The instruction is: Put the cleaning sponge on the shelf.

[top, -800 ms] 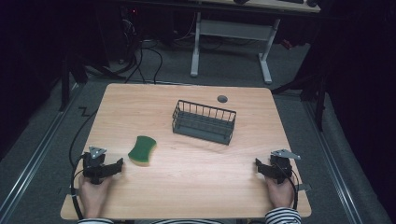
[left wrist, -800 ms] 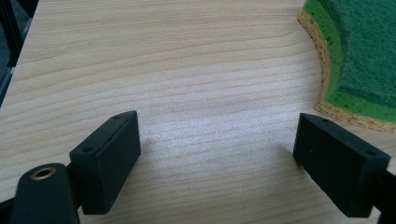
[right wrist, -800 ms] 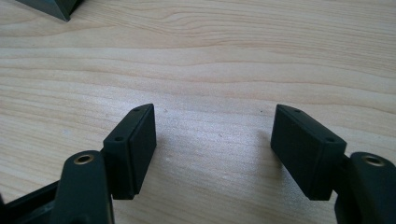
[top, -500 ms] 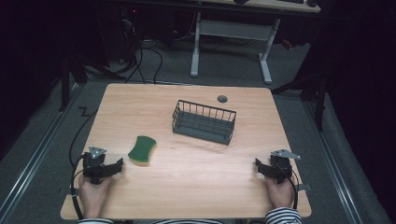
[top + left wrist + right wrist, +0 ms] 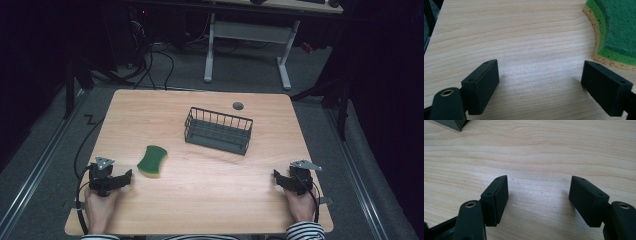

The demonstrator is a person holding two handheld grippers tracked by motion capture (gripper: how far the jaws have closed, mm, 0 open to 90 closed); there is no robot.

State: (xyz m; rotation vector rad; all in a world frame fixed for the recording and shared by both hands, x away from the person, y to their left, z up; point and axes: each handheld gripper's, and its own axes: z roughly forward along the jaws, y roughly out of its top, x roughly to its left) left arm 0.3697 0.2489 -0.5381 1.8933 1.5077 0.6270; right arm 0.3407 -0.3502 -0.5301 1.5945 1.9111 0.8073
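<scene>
Nothing moved: sponge (image 5: 616, 27) lies just beyond the parted left gripper (image 5: 540, 85).

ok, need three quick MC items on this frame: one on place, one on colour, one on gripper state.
1. Where does the green scouring sponge lie?
A. inside the basket
B. flat on the wooden table, near the left gripper
C. on the floor

2. What colour is the wire basket?
A. black
B. white
C. red

3. How do the left gripper's jaws stand?
A. shut on the sponge
B. shut on nothing
C. open, nothing between them

Key:
1 B: the high view shows it on the wooden table beside the left gripper, apart from the basket.
2 A: its wires are dark throughout.
3 C: the left gripper view shows bare wood between the pads.
</scene>
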